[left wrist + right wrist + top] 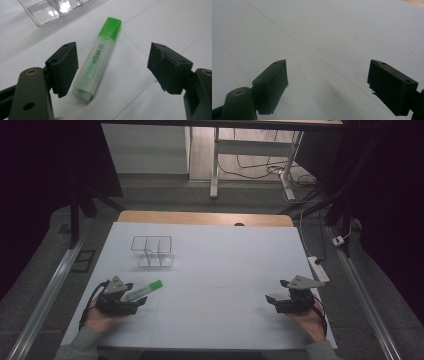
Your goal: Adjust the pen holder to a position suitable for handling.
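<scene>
The left gripper (112, 67) is standing with its black jaws spread wide, clamping nothing, and the green highlighter pen with a translucent pale barrel and bright green cap (97, 58) is lying flat between them. The pen is sitting closer to the jaw at the left of the left gripper view, its butt end just beside that jaw's pad and its cap pointing away from the gripper; whether the pad is touching the barrel cannot be told. Farther out beyond the cap, a clear plastic organizer tray with dividers (47, 11) is resting on the surface, well apart from the jaws.

In the high view the left gripper (131, 296) is lying low over the white table cover (225, 265), held by a hand in a grey sleeve, with the highlighter (145, 290) angling out ahead of it toward the tray (152, 251).

The right gripper (327, 85) is also holding its jaws wide apart with nothing between them, over bare white sheet crossed by faint thin lines. In the high view the right gripper (277, 300) is sitting well apart from the left one.

The white cover is lying over a wooden tabletop (205, 218) whose far edge is showing beyond it. Past that, a grey floor, white desk legs (215, 165) and loose cables (260, 170) are showing in a dim room, and a white power strip (318, 268) is lying beside the table beyond the right gripper.
</scene>
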